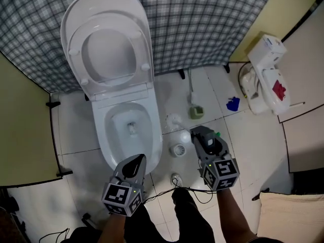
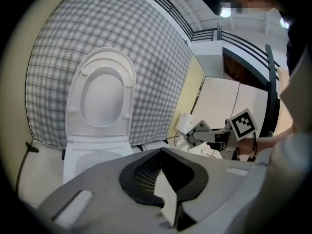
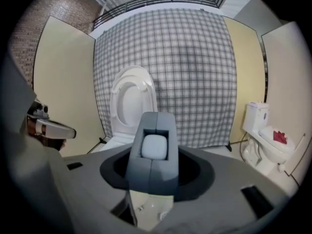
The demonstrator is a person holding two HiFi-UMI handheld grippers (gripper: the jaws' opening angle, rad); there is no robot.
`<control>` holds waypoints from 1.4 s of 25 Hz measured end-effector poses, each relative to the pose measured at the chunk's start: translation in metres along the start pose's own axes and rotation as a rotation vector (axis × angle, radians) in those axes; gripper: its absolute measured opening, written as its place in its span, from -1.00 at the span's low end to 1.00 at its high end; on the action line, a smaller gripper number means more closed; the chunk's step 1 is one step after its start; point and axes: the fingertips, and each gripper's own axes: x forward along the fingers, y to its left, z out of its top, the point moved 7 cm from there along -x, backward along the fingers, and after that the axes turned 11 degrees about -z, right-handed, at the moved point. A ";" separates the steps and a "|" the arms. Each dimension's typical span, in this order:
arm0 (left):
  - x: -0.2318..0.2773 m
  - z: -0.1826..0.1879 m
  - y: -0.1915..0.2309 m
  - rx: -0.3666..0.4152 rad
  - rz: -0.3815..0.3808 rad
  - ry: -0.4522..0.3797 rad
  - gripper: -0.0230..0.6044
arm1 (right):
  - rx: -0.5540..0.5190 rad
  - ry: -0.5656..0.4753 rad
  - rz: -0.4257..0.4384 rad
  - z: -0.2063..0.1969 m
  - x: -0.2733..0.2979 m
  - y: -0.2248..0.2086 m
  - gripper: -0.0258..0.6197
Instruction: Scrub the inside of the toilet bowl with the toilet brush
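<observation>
The white toilet (image 1: 107, 135) stands with lid and seat (image 1: 109, 44) raised and a little water in the bowl; it also shows in the left gripper view (image 2: 100, 96) and the right gripper view (image 3: 132, 101). A brush with a greenish base (image 1: 196, 112) and a thin pale handle stands on the tiles to the toilet's right, beside a white bristly thing (image 1: 173, 120) and a round white holder (image 1: 177, 149). My left gripper (image 1: 139, 160) (image 2: 163, 179) hovers at the bowl's near rim, its jaws together and empty. My right gripper (image 1: 200, 134) (image 3: 153, 150) hangs above the holder, open and holding nothing.
A checked curtain (image 1: 212, 19) hangs behind the toilet. Yellow partitions (image 1: 25, 135) flank the stall. A second small white toilet (image 1: 266, 75) with a red thing on it stands at the right, a blue scrap (image 1: 233, 104) lies near it. Cables (image 1: 195, 191) trail by the person's feet.
</observation>
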 end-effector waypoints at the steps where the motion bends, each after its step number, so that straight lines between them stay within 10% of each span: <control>1: -0.006 0.006 0.001 0.003 0.010 -0.007 -0.90 | 0.004 -0.033 0.020 0.013 -0.004 0.006 -0.30; 15: -0.051 0.000 0.061 -0.057 0.115 -0.044 -0.90 | -0.063 -0.012 0.235 0.028 0.054 0.134 -0.30; 35: -0.035 -0.019 0.135 -0.118 0.079 -0.012 -0.90 | -0.204 0.194 0.100 -0.007 0.191 0.179 -0.30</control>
